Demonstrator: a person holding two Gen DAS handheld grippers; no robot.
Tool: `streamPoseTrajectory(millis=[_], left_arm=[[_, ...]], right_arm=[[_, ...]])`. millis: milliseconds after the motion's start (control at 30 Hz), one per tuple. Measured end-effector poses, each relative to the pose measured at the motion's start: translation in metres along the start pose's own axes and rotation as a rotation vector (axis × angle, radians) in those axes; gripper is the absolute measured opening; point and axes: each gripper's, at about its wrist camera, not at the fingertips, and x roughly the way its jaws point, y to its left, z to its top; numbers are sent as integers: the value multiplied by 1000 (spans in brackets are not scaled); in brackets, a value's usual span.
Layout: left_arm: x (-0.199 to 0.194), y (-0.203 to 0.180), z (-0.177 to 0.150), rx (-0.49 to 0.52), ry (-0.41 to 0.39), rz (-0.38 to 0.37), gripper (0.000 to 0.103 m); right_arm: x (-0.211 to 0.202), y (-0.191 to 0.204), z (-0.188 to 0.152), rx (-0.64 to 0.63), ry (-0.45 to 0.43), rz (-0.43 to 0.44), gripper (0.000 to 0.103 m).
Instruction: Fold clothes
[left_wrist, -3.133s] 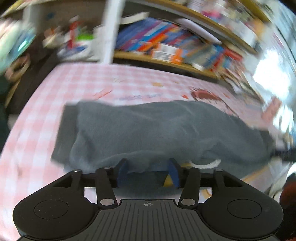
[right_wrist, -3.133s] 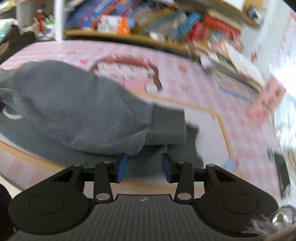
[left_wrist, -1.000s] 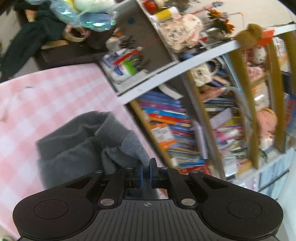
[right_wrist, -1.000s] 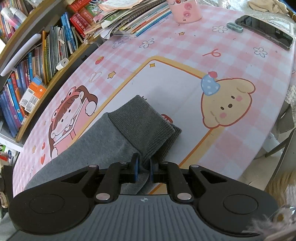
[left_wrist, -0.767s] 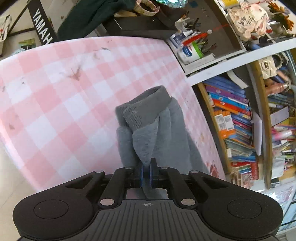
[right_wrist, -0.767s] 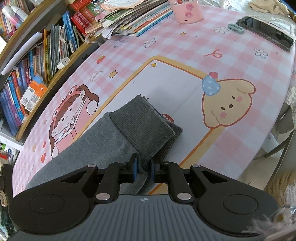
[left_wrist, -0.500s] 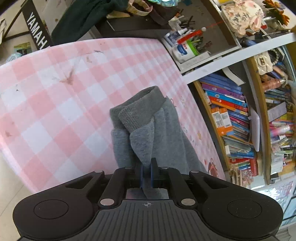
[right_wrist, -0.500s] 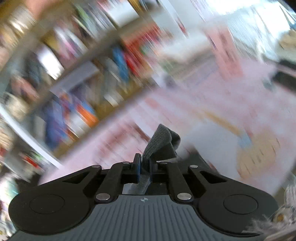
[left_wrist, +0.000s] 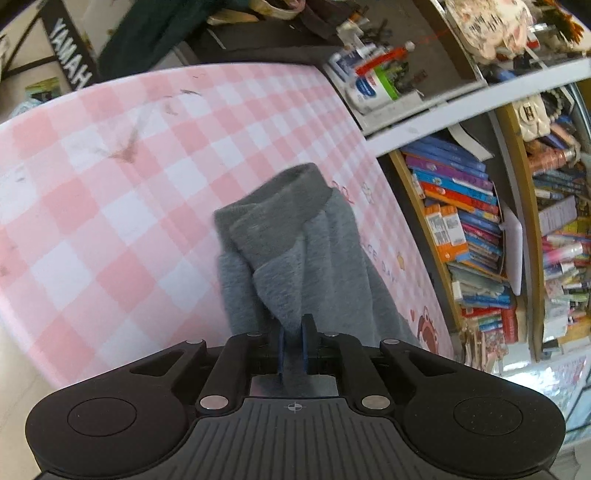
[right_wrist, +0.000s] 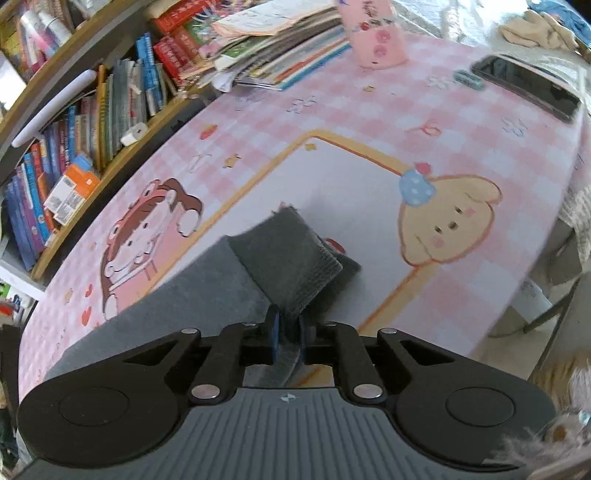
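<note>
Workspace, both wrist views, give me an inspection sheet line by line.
Surface: pink checked tablecloth with cartoon prints, some dark marks at the left end.
Job's things: grey garment lying on the cloth, ribbed cuffs bunched at both ends.
Clutter: phone, pink box, pile of magazines.
Grippers: left gripper and right gripper, jaws shut on garment fabric.
Cables: nothing seen.
Surroundings: packed bookshelves along the table.
</note>
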Motion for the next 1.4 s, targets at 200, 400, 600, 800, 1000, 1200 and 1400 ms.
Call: streamPoseTrajectory(millis=[200,400,600,800,1000,1200,1400], left_arm=[[16,-50,46,12,-27,-135,4],[-1,-98,83,33,-141,-294,4],[-22,-28,48,-71,-90,-159,4],[0,24,7,-129,20,16,4],[-2,0,23,-63,1,-68,4],[-22,-16,29,5,-53,-192,4],[-9,17,11,-71,45,-44,4]], right_arm=[[-4,63,58,-63,-41,200,8],[-46,109,122,-2,-257,426,8],[-49,41,79,-2,-137,252,6],[5,-22,13,89,60,-13,5],[-7,0,26,9,-14,49,5],[-50,18,45,-33,-161,125,5],[-1,-24,15,37,27,-47,10]])
